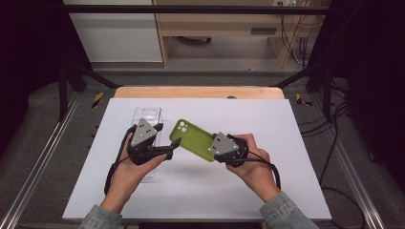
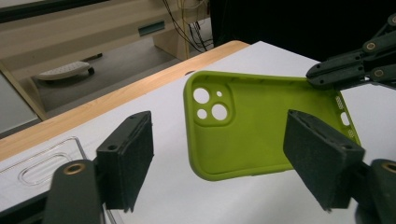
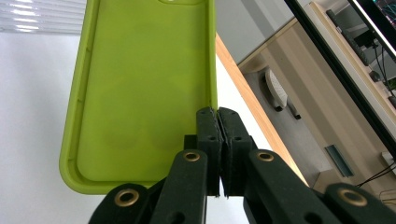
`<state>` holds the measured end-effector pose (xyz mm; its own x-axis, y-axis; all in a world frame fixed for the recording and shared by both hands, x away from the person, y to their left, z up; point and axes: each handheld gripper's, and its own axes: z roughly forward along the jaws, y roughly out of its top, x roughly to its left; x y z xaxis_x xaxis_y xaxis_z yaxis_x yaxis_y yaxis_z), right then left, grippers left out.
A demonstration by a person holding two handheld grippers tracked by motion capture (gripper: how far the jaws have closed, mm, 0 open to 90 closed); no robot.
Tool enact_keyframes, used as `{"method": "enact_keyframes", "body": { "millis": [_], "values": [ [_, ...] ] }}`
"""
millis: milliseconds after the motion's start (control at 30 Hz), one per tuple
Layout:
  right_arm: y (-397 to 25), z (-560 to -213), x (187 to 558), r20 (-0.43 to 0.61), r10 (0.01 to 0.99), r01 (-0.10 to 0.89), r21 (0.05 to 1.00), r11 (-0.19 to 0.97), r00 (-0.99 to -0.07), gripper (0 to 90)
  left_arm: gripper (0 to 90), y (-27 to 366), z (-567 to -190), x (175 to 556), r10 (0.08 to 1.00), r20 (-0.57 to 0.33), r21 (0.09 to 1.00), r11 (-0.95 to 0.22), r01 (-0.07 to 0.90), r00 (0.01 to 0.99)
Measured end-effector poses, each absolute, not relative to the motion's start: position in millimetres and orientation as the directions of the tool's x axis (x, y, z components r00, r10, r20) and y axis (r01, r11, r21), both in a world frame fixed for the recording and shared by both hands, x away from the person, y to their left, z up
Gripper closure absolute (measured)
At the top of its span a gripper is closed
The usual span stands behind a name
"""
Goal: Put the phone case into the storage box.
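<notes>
A person holds a two-jaw gripper in each hand over a white table. The right gripper has its jaws pinched shut on one side wall of a lime-green phone case, holding it off the table near the middle, hollow side up. The left gripper sits just left of the case with its jaws spread wide and nothing between them; in the left gripper view its black pads frame the case's camera end. A clear plastic tray lies flat on the table, partly under the left hand.

The hold looks slight: only a thin rim is clamped, so the case could swing, twist or slip out if bumped by the approaching left jaws.

The case seems soft and rubbery, matte, a rounded rectangle with a raised lip and round camera holes in one corner. The gripper pads look like coarse foam on hard black links with brass rivets
</notes>
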<state>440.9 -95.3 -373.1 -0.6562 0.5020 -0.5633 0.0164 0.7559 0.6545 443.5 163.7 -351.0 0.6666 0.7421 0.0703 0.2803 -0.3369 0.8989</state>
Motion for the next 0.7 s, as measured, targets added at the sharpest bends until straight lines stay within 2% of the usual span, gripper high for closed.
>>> {"method": "enact_keyframes", "body": {
  "millis": [700],
  "values": [
    [-95.2, -367.9, 433.6, -0.601, 0.482, -0.038, 0.649, 0.76, -0.638, 88.4, 38.2, 157.6, -355.5, 460.7, 0.728, 0.001, 0.871, -0.338, 0.357, 0.686]
  ]
}}
